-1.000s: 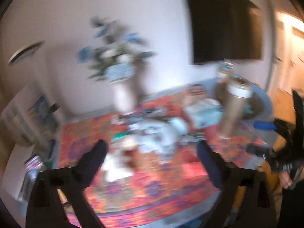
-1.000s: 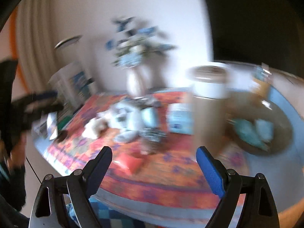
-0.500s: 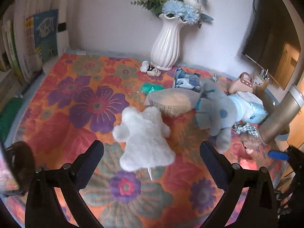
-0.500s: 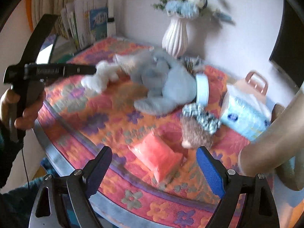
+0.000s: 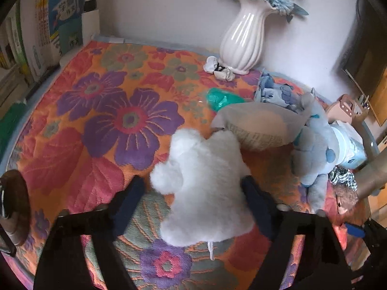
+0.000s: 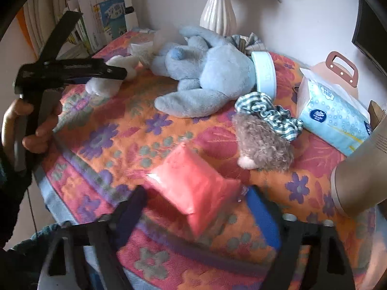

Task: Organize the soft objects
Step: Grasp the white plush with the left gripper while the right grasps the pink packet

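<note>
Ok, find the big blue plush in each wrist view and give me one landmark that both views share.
Left wrist view: the big blue plush lies at the right, past the white plush toy that sits between this gripper's closing jaws.
Right wrist view: it sprawls at upper centre, beyond the pink pouch.
Shared landmark: the white ribbed vase against the back wall, behind the plush.

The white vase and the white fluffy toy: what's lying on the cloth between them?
A green crumpled bag lies between the white vase and the white fluffy toy, with flowered cloth around it, seen from the left wrist.
</note>
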The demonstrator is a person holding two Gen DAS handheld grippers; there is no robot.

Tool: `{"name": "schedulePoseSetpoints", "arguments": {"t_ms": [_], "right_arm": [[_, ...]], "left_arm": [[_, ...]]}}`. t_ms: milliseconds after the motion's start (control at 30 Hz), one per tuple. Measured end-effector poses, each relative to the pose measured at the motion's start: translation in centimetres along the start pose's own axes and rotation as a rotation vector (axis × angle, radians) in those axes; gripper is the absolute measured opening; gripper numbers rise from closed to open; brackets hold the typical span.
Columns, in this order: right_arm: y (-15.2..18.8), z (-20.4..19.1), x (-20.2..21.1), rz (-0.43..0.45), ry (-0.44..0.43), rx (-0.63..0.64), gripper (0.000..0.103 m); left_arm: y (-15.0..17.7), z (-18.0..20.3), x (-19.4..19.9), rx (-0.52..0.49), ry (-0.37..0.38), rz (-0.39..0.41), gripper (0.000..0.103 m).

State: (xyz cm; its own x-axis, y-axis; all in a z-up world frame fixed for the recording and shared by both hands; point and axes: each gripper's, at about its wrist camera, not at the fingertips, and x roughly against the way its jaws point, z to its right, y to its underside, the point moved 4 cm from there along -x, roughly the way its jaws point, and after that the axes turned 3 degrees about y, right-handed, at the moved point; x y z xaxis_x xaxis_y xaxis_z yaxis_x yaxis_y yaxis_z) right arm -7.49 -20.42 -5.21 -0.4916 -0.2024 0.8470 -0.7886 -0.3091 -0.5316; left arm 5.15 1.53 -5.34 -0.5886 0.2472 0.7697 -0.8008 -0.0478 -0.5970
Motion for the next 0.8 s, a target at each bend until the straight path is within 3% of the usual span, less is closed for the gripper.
{"name": "schedulePoseSetpoints", "arguments": {"t_ms": [67,133,267,533,733,800], "right_arm": [[-0.1,-0.8,0.3,0.004,0.0,-0.011,0.057],[-0.6,-1.8,0.1,0.005,0.02,-0.017,0.056],[-1.6,-3.8,-0.7,0.005,0.022,-0.057,0.056],[-2.8,-4.6,-1.4,-0.002,0.093,0.051,0.074],[-4.4,-5.0,-2.9,0.011,0.043,0.048,0.074],[-4.5,-5.5,-3.0,0.033,0.033,0.047,0.064]], "left_arm": [[0.2,0.1,0.3,-0.003,0.013,0.013,0.059],[0.3,0.3,0.5,-0.014,0.027,0.024,0.056],[0.5,0.6,0.6,-0.038,0.024,0.024,0.055],[0.4,-0.1,0.7,0.0,0.098,0.018,0.063],[0.5,0.4,0.5,-0.027,0.057,0.023,0.062],[0.6,0.5,0.6,-0.037,0.04,0.028,0.053]]}}
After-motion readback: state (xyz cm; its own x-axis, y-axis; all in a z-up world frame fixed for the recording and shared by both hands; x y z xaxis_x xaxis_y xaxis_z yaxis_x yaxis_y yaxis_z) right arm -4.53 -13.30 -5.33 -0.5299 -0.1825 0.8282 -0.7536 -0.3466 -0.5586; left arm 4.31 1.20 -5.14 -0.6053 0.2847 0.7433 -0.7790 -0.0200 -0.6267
